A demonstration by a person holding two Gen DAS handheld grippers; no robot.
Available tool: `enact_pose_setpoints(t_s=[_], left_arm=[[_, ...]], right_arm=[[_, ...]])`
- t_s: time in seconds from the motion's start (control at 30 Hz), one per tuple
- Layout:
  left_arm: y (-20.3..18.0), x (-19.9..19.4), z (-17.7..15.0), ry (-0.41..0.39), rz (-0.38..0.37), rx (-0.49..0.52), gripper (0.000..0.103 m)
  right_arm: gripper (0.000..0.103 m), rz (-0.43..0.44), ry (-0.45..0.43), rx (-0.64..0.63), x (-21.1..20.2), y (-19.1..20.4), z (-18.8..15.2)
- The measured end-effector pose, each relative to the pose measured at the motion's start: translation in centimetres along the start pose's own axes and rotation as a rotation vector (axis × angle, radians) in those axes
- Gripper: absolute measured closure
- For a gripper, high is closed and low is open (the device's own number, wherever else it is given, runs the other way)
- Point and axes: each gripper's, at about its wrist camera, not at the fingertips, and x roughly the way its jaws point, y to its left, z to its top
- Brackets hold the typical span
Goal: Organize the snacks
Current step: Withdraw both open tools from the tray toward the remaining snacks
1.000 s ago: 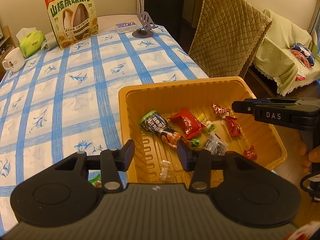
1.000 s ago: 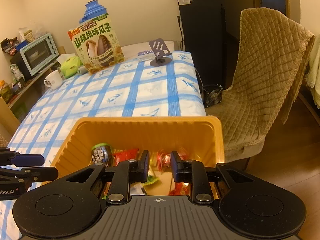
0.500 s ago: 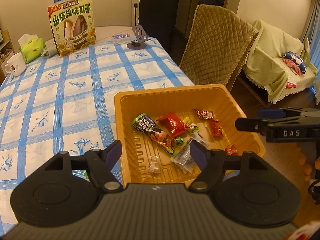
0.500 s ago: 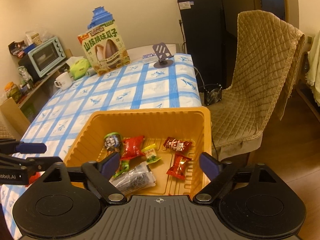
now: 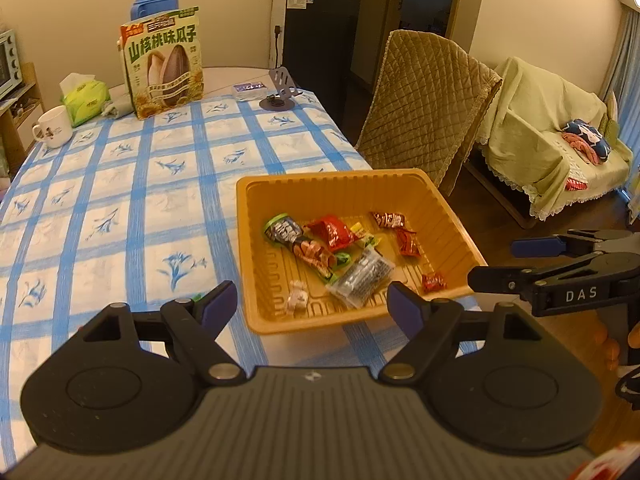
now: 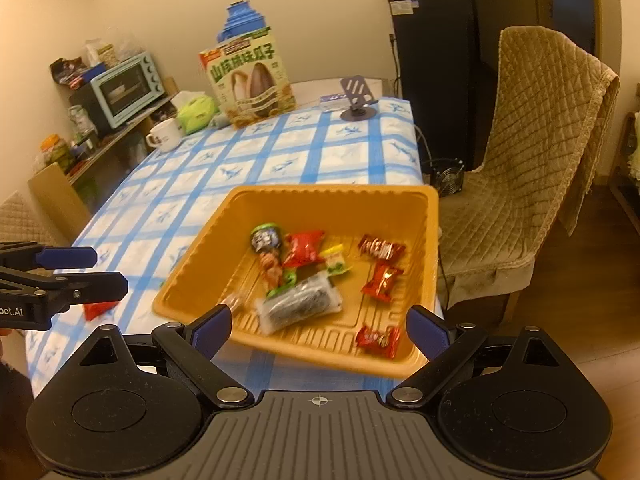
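- left gripper (image 5: 312,304): jaws spread wide and opening further; nothing between the pads, only tablecloth and the near rim of the tray seen through the gap.
- right gripper (image 6: 320,330): jaws also spread wide and opening further; pads grip nothing; the tray's near edge lies in the gap, untouched.
- orange tray (image 5: 276,326) sits on the blue-checked tablecloth (image 5: 120,208), just ahead of both sets of jaws, at the table corner nearest the quilted chair (image 5: 424,108).
- tray contents, ahead of the left jaws: long green-topped snack pack (image 5: 298,242) on the left; red packet (image 5: 332,232) just beyond it, touching; small yellow-green sweet (image 5: 366,238) beside the red packet.
- clear packet with dark filling (image 5: 362,278) lies closest to the left jaws' right finger; small clear wrapped piece (image 5: 298,300) near the tray's front wall.
- three small red candies (image 6: 382,282) along the right side of the tray, one of them just ahead of the right jaws' right finger.
- a red packet on the cloth (image 6: 96,309) lies left of the tray, below the left gripper's fingers as seen from the right wrist view.
- far beyond the jaws: sunflower-seed box (image 5: 164,64), upright; white mug (image 5: 54,126); green tissue pack (image 5: 84,98); phone stand (image 5: 280,90).
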Motion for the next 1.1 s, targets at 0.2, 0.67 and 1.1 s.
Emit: enact_pose_setpoints(t_s=[0.2,0.67,1.1], left_arm=[[0.6,-2.3,-2.8,0.015,0.028,-0.035,0.022],[4.2,-6.1,-8.8,0.084,0.106,-0.155,0.022],[8.2,-8.4,-12.4,0.131,0.171,-0.216,0.022]], right_arm=[[0.009,0.018,0.023,-0.027,-1.0,1.4,-1.7],[0.009,0.087,0.151,-0.093,0.1,6.0,-5.7],[0.009,0.14,0.242,-0.172,3.4,11.4,-7.3]])
